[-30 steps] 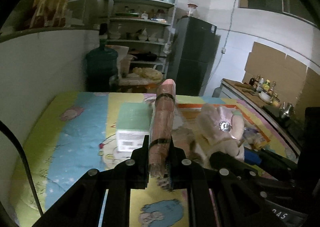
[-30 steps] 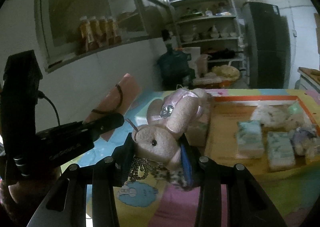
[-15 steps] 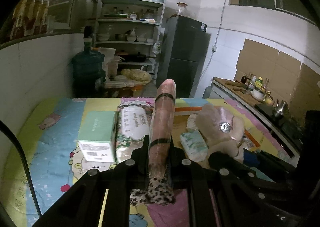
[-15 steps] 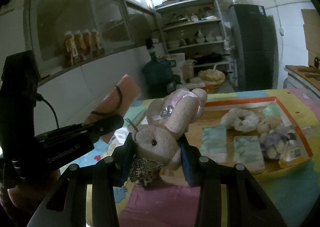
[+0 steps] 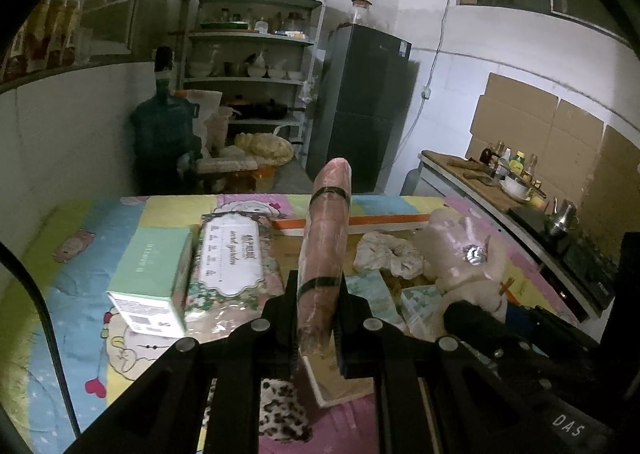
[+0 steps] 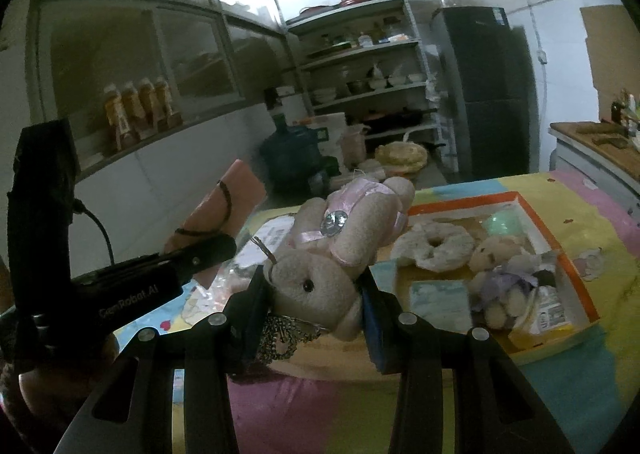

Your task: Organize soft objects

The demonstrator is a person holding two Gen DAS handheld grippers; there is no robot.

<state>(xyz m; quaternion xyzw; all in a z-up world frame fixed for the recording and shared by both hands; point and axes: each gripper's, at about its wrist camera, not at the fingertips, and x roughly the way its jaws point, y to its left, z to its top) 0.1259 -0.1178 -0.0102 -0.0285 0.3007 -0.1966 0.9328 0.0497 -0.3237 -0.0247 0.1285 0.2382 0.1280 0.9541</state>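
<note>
The left gripper (image 5: 318,318) is clamping its fingers (image 5: 280,318) on the lower end of a rolled pink cloth (image 5: 326,238), which is standing nearly upright above the bench (image 5: 72,254) and is bound by two dark bands. The right gripper (image 6: 316,294) is squeezing its fingers (image 6: 374,306) against the head of a beige plush rabbit (image 6: 332,254) in a pink dress with a shiny gem; the rabbit is leaning up and away from the camera, and a leopard-print scrap (image 6: 280,338) is hanging beneath it.

Beyond the rabbit, an orange-rimmed tray (image 6: 568,254) is lying on the patterned bench cover, holding a fluffy white scrunchie (image 6: 434,246), a small teddy bear (image 6: 500,254), a purple-dressed plush (image 6: 508,286) and a pale blue tissue pack (image 6: 440,302). In the left view, a mint green box (image 5: 154,274) and a floral tissue packet (image 5: 232,254) are sitting side by side, just left of the roll. The left gripper's body is crossing the right view's lower left, with the pink roll rising behind it.
</note>
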